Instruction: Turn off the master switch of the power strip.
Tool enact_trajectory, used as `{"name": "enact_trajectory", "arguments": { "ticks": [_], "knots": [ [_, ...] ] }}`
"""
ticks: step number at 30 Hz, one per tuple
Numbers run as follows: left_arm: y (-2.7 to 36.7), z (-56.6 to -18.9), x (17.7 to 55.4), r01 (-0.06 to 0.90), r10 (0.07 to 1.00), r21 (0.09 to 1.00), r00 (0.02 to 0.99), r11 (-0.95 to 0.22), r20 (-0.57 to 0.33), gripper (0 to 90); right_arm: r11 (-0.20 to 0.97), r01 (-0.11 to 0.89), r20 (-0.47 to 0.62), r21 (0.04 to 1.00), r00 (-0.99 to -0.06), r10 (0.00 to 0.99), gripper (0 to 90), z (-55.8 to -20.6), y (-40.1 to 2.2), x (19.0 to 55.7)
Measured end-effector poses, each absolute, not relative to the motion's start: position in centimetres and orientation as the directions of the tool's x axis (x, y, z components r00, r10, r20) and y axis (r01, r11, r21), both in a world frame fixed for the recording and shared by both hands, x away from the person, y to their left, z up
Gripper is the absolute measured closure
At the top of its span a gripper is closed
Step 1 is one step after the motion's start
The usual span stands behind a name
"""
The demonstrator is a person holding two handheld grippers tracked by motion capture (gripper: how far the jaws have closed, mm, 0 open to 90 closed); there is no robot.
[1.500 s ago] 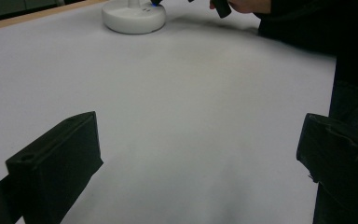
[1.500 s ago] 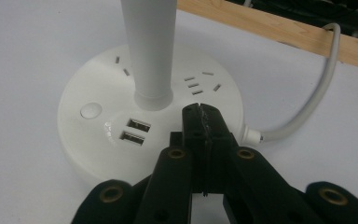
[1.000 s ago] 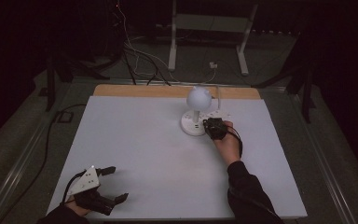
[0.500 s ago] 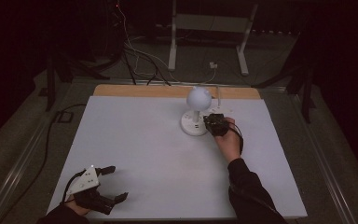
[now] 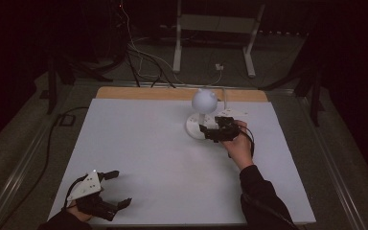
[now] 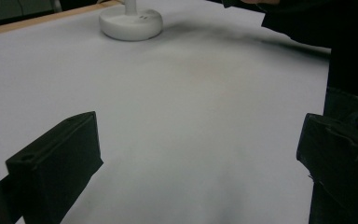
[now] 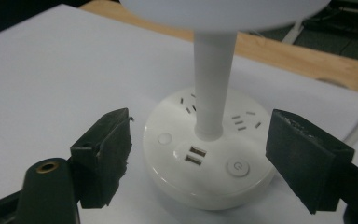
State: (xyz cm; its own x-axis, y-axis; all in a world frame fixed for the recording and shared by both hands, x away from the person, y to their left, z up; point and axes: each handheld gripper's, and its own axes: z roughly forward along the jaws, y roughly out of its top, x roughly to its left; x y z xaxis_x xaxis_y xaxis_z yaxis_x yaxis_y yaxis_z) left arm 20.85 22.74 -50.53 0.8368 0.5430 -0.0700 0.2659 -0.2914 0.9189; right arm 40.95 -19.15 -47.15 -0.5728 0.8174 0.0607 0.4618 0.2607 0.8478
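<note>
1. Left gripper (image 5: 106,190), one, low at the near left corner of the table (image 5: 139,143). Jaws wide apart, nothing between them; in the left gripper view just bare white table surface lies between the two black pads. Grey three-cornered plate on top, one cable trailing back toward the sleeve.

2. Table: one white top, with one strip of bare wood (image 5: 124,92) along its far edge.

3. Desk lamp (image 5: 204,100), one, standing upright on the far middle-right part of the table. Round white head on a white stem (image 7: 210,84), stem rising from a round white base (image 7: 205,154).

4. Base counted in the right gripper view: two round buttons on top, one plain at the left (image 7: 165,138), one with a power mark at the right (image 7: 236,168); two USB ports (image 7: 194,156) stacked at the front below the stem; two groups of socket slots visible, one each side of the stem. One white cord leaves the base on the far right side and curves off toward the wood strip.

5. Right gripper (image 5: 209,133), one, held in the person's right hand (image 5: 238,146) just beside the lamp's base on the near right side. Its jaws have just been opening and now stand apart, one pad to each side of the base, neither pressing on it.

6. Floor beyond the table: one white stand with two legs, several loose cables, one white plug lying near them
</note>
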Motion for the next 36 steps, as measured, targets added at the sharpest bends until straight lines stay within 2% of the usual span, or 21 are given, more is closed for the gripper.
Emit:
{"name": "enact_trajectory", "arguments": {
  "ticks": [8, 23, 36],
  "knots": [
    [22.7, -50.5, 20.8, 0.265, 0.543, 0.917, 0.837, -0.297, -0.066, 0.3, 0.248, 0.424, 0.105, 0.871, -0.654, 0.749, 2.5, -46.5, -19.5, 39.7],
    [22.7, -50.5, 20.9, 0.267, 0.539, 0.918, 0.839, -0.292, -0.072, 0.2, 0.296, 0.388, 0.075, 0.873, -0.705, 0.705, 2.1, -46.4, -20.7, 36.7],
    [22.6, -50.6, 20.9, 0.271, 0.541, 0.915, 0.838, -0.299, -0.072, 0.3, 0.318, 0.405, 0.096, 0.857, -0.732, 0.674, 2.1, -47.5, -22.4, 33.7]
  ]
}}
